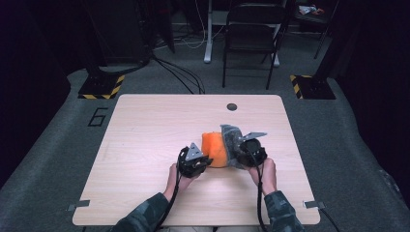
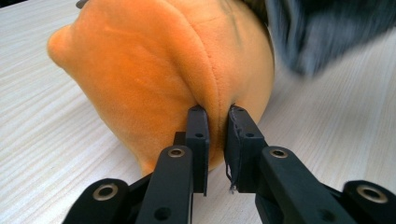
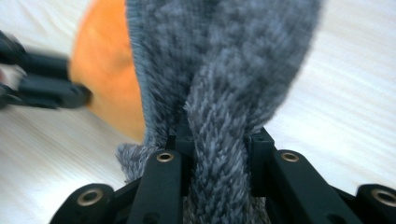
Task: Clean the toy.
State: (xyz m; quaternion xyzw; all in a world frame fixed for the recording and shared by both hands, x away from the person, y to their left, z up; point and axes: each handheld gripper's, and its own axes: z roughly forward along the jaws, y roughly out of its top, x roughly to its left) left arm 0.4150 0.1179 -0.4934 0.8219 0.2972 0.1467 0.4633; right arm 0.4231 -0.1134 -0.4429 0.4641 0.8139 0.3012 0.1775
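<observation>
My left gripper (image 2: 217, 114) pinches a fold of smooth orange plush (image 2: 159, 70); my right gripper (image 3: 219, 140) clamps the shaggy grey fleece (image 3: 224, 56) on the pale woodgrain counter (image 1: 145, 125).

Both forearms reach in from the near edge, the left gripper (image 1: 202, 162) low at centre with jaws nearly closed, pinching, the right gripper (image 1: 240, 147) just right, jaws clamped.

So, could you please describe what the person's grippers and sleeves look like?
Both the left gripper and right gripper are black, each with two flat jaws, metal-ringed pivot holes, a grey three-cornered plate on top and a black trailing cable. The sleeves are dark camouflage.
</observation>
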